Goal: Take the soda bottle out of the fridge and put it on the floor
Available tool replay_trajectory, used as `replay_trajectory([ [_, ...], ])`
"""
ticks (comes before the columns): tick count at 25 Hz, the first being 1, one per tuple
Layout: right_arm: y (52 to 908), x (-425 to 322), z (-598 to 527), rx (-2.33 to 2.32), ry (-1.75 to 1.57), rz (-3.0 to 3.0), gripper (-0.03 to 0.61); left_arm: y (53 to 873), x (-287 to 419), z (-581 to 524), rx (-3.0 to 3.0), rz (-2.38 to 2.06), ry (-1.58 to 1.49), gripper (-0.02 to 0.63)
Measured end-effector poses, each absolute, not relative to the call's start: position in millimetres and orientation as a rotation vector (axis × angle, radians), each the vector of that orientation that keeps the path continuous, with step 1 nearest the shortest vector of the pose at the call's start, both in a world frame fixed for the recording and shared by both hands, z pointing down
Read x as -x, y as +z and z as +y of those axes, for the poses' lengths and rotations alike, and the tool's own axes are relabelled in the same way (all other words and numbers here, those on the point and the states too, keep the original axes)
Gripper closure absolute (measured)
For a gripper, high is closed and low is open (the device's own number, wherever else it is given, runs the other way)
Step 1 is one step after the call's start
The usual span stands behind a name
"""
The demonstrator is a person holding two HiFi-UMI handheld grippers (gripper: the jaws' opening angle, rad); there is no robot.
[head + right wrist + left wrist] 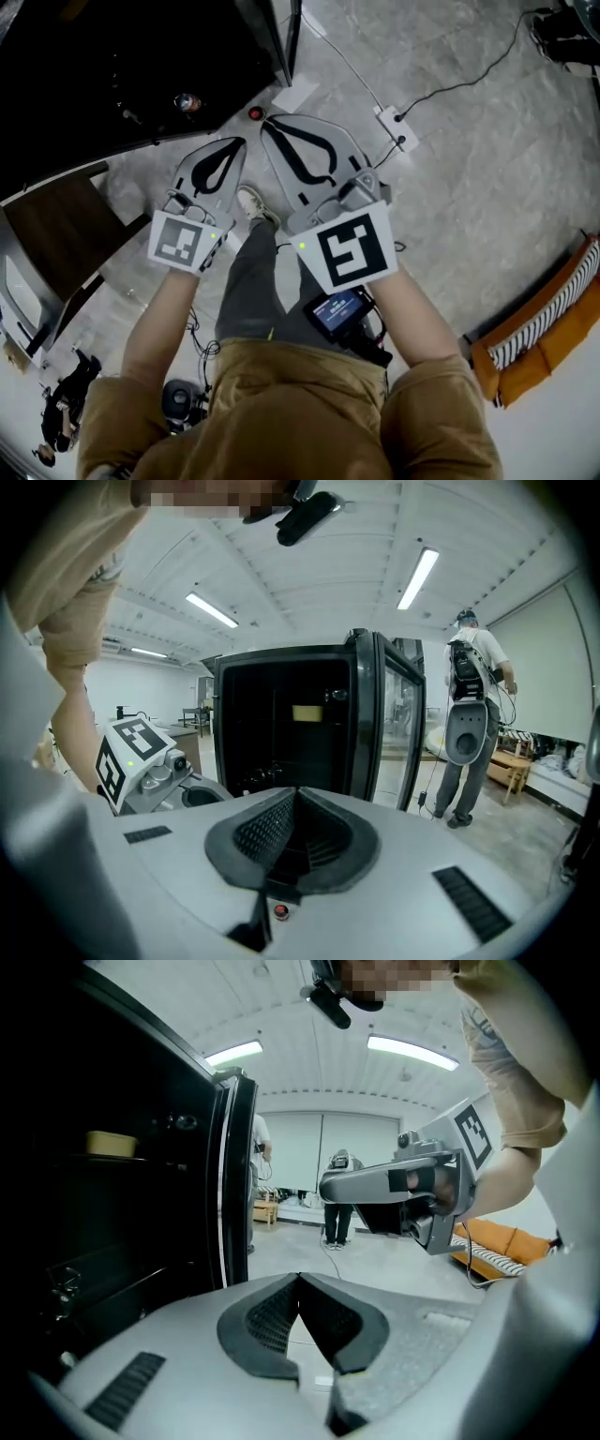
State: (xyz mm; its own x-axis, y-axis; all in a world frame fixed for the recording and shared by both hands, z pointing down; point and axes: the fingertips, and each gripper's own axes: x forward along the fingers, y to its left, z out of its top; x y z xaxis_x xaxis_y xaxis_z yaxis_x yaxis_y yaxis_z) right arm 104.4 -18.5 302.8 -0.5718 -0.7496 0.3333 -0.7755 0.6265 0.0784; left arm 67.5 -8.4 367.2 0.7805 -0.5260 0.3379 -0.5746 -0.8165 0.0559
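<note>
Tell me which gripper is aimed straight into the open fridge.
The right gripper: its own view has the open fridge dead ahead. The left gripper looks past the door edge, with the fridge off to its left.

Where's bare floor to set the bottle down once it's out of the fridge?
Free: the floor between the power strip with its cables and the orange couch. Crowded by the fridge: a red thing, a white sheet, the person's shoe.

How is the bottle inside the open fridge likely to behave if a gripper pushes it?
The bottle appears to stand upright and looks small, so a side push would probably tip it. Its body seems round, so once down it may roll. Its weight cannot be told.
</note>
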Motion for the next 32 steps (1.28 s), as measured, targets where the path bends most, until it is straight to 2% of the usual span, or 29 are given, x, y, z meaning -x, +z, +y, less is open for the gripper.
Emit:
replay_trajectory([
  [11,233,-118,-7,-1.306,0.058,-2.520,0.575,285,-59,0,-2.765,-1.029,0.335,0.612],
  [23,150,-107,-15,-1.387,-0.028,-2.599,0.575,212,3,-9,-2.737,-1.228,0.283,0.611],
  [32,95,-135,-2,-1.469,-0.072,-2.584,0.575,152,26,-3,-2.757,-1.307,0.216,0.611],
])
